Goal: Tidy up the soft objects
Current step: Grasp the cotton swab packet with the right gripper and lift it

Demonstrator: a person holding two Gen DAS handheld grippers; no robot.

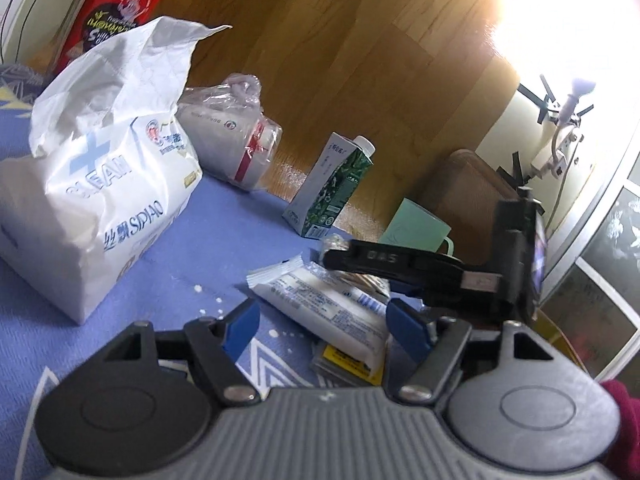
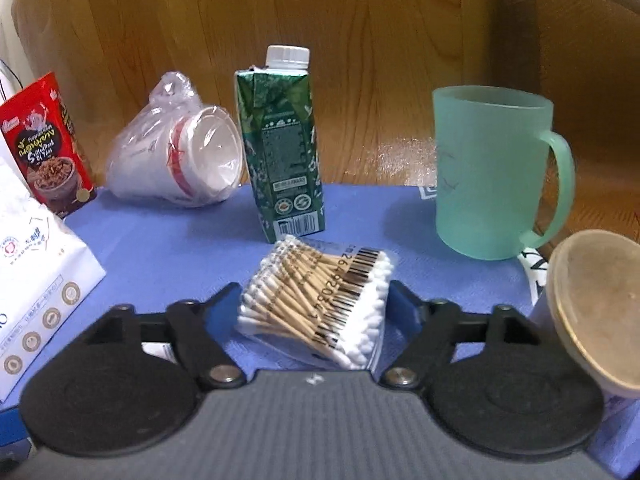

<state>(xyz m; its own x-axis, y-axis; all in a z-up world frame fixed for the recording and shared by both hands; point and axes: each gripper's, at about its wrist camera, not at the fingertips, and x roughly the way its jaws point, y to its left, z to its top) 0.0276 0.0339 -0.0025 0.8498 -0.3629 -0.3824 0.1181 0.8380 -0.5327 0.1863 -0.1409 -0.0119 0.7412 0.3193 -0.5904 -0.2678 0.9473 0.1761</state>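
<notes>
The cotton-swab pack (image 2: 320, 300) lies on the blue table (image 2: 180, 240) straight ahead of the right hand-held gripper (image 2: 316, 304), between its spread jaws, sticks running diagonally; no pad seems to press it. The left hand-held gripper (image 1: 320, 320), jaws apart, straddles one white wipe packet (image 1: 324, 312). Also: one tissue bag (image 1: 100, 200), one carton (image 2: 284, 148), one green mug (image 2: 492, 172).

The white tissue pack (image 1: 96, 184) reads "CLEAN" and "SIPIAO" in blue, beside Chinese characters. The other gripper's black finger (image 1: 384, 258) bears "DAS". The cotton swab packet (image 2: 320, 300) carries a barcode with digits too blurred to read. The red box (image 2: 44, 144) has unclear lettering.
</notes>
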